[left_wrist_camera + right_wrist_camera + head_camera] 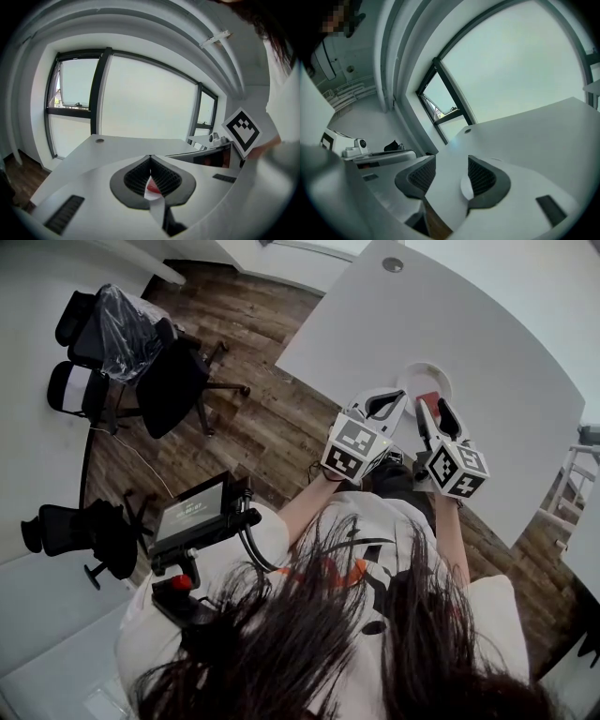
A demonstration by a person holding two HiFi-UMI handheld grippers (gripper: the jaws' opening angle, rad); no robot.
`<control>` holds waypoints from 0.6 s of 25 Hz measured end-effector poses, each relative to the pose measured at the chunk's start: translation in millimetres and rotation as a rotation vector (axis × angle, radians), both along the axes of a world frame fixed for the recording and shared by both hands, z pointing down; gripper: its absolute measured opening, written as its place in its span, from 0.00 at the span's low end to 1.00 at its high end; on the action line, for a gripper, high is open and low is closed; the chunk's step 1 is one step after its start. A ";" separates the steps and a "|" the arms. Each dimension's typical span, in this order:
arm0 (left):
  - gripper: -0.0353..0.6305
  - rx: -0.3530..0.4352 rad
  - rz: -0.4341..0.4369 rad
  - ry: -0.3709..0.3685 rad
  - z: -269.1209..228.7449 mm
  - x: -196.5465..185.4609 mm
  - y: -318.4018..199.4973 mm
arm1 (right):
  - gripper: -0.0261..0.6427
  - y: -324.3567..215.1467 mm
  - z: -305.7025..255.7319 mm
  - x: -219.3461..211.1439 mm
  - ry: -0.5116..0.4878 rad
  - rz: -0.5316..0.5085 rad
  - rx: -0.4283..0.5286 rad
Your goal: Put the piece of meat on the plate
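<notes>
The left gripper (150,160) has its ribbed pads (135,178) closed tip to tip and grips nothing. Through the slit below the tips a sliver of red shows over white; this is the piece of meat (429,399) and the plate (422,374) farther off, not something pinched. The right gripper (451,164) has its pads (481,177) well apart with nothing between them. Only a white oval of the plate shows low in the gap, and no meat appears in that view. In the head view both grippers hover on the person's side of the plate, the left one just beside its near-left rim and the right one over its near rim. The meat shows between the right jaws' tips at the plate's near edge. The plate lies on a white table (487,343), close to the edge nearest the person. I judge that the meat already rests on the plate and the placing is done or all but done, leaving only the grippers to be drawn clear. Whether the meat lies fully inside the rim or on it I cannot tell. Counted: one piece of meat, one plate, two grippers, one table. Well away from the plate, across the wooden floor (272,418), stand several black office chairs (178,381), too overlapped to count surely.
</notes>
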State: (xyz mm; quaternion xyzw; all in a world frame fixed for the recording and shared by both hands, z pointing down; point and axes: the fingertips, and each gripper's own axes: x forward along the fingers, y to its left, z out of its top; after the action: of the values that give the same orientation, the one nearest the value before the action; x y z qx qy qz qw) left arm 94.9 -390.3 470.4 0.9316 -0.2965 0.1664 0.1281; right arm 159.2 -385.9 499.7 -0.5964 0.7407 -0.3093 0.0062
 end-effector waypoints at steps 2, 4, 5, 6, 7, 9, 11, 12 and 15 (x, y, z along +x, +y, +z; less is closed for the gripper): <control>0.06 0.005 0.006 0.005 -1.4 -7.1 9.1 | 0.23 8.5 -5.7 -8.3 -0.026 0.020 0.013; 0.06 0.017 0.009 0.011 -3.9 -14.3 16.9 | 0.16 17.1 -9.6 -17.1 -0.049 0.031 0.024; 0.06 0.023 0.012 0.013 -4.7 -18.3 21.7 | 0.16 22.1 -11.4 -22.5 -0.059 0.031 0.029; 0.06 0.023 0.016 0.013 -3.3 -22.9 28.1 | 0.16 28.1 -13.1 -28.5 -0.066 0.030 0.035; 0.06 0.021 0.020 0.013 -1.3 -27.8 35.8 | 0.16 35.5 -15.0 -34.7 -0.070 0.029 0.041; 0.06 0.021 0.028 0.019 -1.9 -37.5 53.2 | 0.16 53.7 -19.0 -46.9 -0.072 0.031 0.050; 0.06 0.024 0.035 0.028 -5.9 -46.2 69.0 | 0.16 71.2 -21.9 -58.1 -0.078 0.034 0.054; 0.06 0.023 0.038 0.035 -6.5 -49.7 74.8 | 0.16 77.5 -21.7 -63.1 -0.083 0.035 0.054; 0.06 0.016 0.044 0.048 3.2 -57.0 80.3 | 0.16 84.2 -11.3 -75.3 -0.087 0.032 0.047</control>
State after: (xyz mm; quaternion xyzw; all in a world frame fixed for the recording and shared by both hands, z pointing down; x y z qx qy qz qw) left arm 37.9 -310.0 473.6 0.9427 -0.2742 0.1441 0.1242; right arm 83.9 -301.7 488.4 -0.5938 0.7371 -0.3173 0.0575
